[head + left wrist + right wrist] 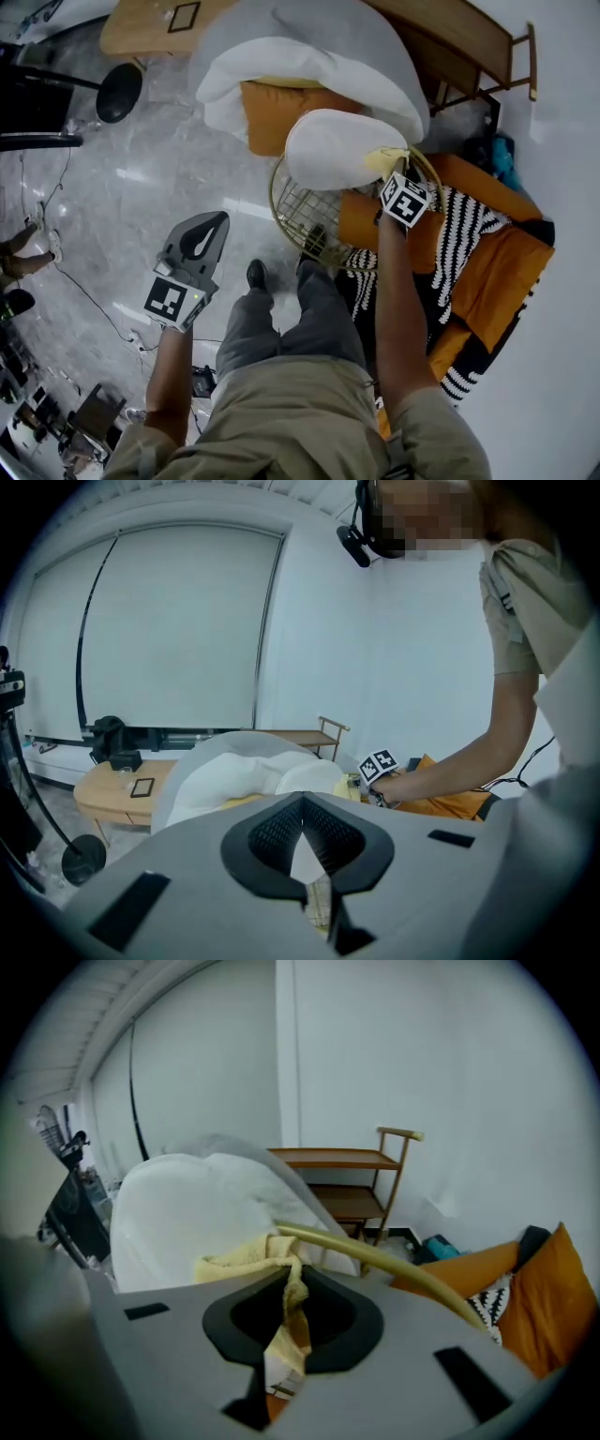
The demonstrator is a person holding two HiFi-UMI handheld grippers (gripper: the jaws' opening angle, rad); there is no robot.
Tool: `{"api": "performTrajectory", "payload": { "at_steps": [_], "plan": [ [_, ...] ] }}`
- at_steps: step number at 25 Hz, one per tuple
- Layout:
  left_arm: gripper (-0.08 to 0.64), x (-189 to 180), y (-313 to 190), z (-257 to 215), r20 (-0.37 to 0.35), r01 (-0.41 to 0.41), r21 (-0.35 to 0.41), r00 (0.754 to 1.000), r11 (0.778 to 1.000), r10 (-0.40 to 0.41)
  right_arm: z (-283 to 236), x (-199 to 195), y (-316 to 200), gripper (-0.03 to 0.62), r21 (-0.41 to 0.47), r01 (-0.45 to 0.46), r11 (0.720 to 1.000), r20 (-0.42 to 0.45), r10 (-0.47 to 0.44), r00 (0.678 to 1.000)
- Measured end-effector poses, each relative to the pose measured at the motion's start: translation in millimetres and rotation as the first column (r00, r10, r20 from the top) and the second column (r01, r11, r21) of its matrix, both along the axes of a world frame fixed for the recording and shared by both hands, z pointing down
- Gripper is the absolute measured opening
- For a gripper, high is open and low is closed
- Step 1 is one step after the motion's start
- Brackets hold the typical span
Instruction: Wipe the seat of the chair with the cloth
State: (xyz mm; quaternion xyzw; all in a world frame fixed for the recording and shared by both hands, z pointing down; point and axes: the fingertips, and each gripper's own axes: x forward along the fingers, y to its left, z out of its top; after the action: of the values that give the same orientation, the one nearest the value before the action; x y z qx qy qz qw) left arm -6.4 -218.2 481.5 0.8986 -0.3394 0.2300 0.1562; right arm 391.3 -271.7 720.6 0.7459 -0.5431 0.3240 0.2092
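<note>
A grey marble floor point(169, 178) carries one gold wire chair point(281, 211) with one white cushion point(337, 145). The right hand-held gripper point(286, 1288) pinches the single yellow cloth point(239, 1260) at the chair's rim. The left hand-held gripper point(302, 803) is pressed together and holds nothing.

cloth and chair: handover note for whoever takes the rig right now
Right gripper: shut on the yellow cloth, at the edge of the white seat cushion, by the chair's gold rim.
Left gripper: shut, empty, held off over the floor.
Done: cloth gripped and at the seat; how much is wiped cannot be told.
Left: wipe across the seat.
</note>
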Motion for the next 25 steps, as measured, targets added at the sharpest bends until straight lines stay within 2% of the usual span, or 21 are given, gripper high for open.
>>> {"api": "performTrajectory", "payload": {
  "at_steps": [3, 8, 14, 19, 22, 25],
  "plan": [
    [0.016, 17.8, -4.8, -1.0, -0.013, -0.023, 0.012, 1.0, 1.0, 0.023, -6.1, 27.9, 14.6, 0.043, 0.009, -0.07, 0.998, -0.008, 0.07, 0.998],
    [0.017, 33.3, -2.9, 1.6, -0.007, -0.044, -0.019, 0.999, 0.999, 0.044, -5.6, 26.0, 12.1, 0.043, 0.011, -0.04, 0.999, -0.012, 0.04, 0.999],
    [0.017, 27.2, -3.8, 3.8, -0.003, -0.033, -0.023, 0.999, 0.999, 0.033, -2.6, 8.8, 8.6, 0.043, 0.009, -0.03, 1.0, -0.003, 0.03, 1.0],
    [0.016, 12.6, -3.5, 4.0, -0.017, 0.019, -0.006, 1.0, 1.0, -0.019, 16.1, -49.1, -3.1, 0.043, -0.017, 0.056, 0.998, 0.035, -0.055, 0.998],
    [0.015, -7.6, 6.2, 16.0, 0.007, 0.047, -0.05, 0.999, 0.998, -0.047, 37.8, -114.3, -20.2, 0.043, -0.038, 0.161, 0.986, 0.093, -0.157, 0.983],
    [0.017, -27.7, 10.7, 24.9, 0.018, 0.079, -0.059, 0.997, 0.995, -0.078, 54.2, -181.5, -40.1, 0.043, -0.046, 0.266, 0.963, 0.137, -0.258, 0.956]
  ]
}}
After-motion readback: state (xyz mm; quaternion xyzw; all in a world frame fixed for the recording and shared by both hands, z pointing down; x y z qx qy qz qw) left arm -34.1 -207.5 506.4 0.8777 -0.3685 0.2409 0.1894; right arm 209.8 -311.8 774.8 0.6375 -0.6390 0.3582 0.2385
